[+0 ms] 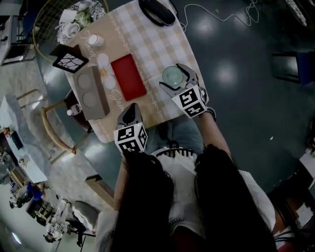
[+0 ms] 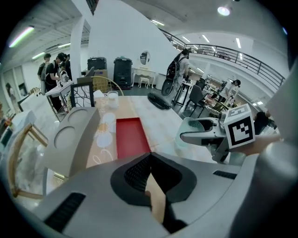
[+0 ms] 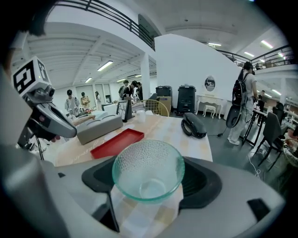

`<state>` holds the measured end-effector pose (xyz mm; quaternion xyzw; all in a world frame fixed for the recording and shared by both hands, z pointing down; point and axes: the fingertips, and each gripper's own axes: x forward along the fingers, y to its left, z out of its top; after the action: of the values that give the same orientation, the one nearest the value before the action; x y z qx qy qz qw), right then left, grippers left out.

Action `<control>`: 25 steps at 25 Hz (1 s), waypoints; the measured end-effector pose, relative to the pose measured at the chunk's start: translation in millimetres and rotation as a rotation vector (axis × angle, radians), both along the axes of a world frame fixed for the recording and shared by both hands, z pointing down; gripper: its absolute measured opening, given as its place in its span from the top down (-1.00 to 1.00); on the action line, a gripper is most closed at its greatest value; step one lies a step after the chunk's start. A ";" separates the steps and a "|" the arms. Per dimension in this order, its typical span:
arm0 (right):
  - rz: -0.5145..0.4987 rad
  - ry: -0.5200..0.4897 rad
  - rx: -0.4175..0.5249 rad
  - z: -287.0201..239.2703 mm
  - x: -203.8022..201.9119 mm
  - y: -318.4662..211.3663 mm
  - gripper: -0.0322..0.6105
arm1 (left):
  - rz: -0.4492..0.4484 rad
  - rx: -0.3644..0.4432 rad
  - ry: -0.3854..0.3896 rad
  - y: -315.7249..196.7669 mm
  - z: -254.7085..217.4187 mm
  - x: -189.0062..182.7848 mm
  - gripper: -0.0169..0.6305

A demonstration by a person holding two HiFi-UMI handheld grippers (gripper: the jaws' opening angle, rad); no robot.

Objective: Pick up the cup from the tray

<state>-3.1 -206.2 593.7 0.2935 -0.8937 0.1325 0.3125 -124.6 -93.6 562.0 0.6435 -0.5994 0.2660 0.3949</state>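
A clear, dimpled glass cup sits between the jaws of my right gripper, which is shut on it. It is over the checked tablecloth, just right of the red tray. The tray has nothing on it. I cannot tell whether the cup touches the table. My left gripper is shut on nothing and hovers at the table's near edge, below the tray. From the left gripper view, the right gripper holds the cup to the tray's right.
A grey box with two round hollows lies left of the tray, with white lids between them. A black rounded object sits at the far end. A black-and-white panel and a wooden chair are at the left.
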 end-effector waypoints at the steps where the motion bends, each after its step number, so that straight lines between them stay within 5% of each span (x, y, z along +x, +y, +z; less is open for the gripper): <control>1: 0.003 -0.006 -0.004 1.5 0.5 0.1 -0.33 | -0.012 -0.001 0.009 0.1 0.0 -0.8 0.92; 25: 0.026 -0.095 0.006 -2.1 2.9 4.7 -0.33 | -0.028 0.027 0.000 4.4 -6.8 0.4 0.92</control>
<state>-0.2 -201.5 591.6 0.2996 -0.9039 0.1479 0.2670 -124.2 -89.2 555.2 0.6405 -0.6117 0.2523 0.3898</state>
